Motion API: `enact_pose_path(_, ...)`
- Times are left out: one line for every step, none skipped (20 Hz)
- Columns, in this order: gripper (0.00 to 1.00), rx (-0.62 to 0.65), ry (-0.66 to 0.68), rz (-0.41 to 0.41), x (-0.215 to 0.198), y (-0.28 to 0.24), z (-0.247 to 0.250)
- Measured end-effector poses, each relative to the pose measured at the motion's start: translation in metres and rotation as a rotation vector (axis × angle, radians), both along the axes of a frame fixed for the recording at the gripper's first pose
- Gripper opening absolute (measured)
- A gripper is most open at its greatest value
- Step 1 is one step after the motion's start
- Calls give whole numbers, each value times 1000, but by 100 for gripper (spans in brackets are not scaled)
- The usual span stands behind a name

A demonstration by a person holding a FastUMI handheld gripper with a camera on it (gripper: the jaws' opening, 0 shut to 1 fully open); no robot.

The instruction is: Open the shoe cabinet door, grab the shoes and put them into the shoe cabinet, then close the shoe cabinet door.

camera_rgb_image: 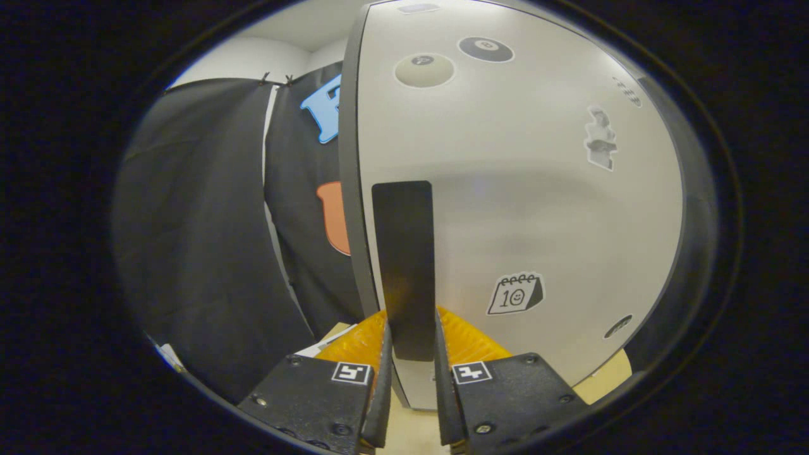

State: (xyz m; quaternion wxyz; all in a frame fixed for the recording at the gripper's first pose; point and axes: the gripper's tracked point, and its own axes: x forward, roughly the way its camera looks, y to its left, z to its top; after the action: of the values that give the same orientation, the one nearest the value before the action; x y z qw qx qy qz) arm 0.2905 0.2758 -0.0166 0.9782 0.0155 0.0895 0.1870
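The shoe cabinet door [518, 189] is a white panel with several stickers, standing right in front of me and seen from close up. A tall dark handle [404, 253] runs down the door near its left edge. My gripper [411, 344] has one finger on each side of the handle's lower part, and both fingers [384, 360] press against it. The door's dark left edge [349, 189] faces the booth cloth.
Black cloth [202, 240] hangs to the left of the cabinet. A pale wooden floor or tabletop [610, 373] shows below the door at the right, and some white paper [316, 346] lies just left of the fingers.
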Motion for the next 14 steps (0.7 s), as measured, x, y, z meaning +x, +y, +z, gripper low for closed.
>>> enact_pose_path(32,-7,-4,13,-5,-2,-1)
enact_pose_path(31,-18,-8,22,-12,-5,-2)
enact_pose_path(30,-23,-12,33,-19,-7,-3)
enact_pose_path(30,-24,-11,42,-29,-9,-4)
enact_pose_path(29,-24,-9,50,-37,-12,-4)
enact_pose_path(29,-28,-7,59,-48,-17,-6)
enact_pose_path(28,-35,-6,65,-59,-22,-6)
enact_pose_path(28,-32,2,71,-71,-27,-7)
enact_pose_path(28,-24,9,78,-83,-33,-8)
enact_pose_path(28,-26,9,88,-95,-40,-10)
enact_pose_path(27,-31,8,95,-104,-46,-10)
enact_pose_path(27,-33,7,99,-113,-54,-12)
enact_pose_path(27,-28,9,101,-122,-60,-13)
enact_pose_path(27,-26,9,102,-130,-67,-13)
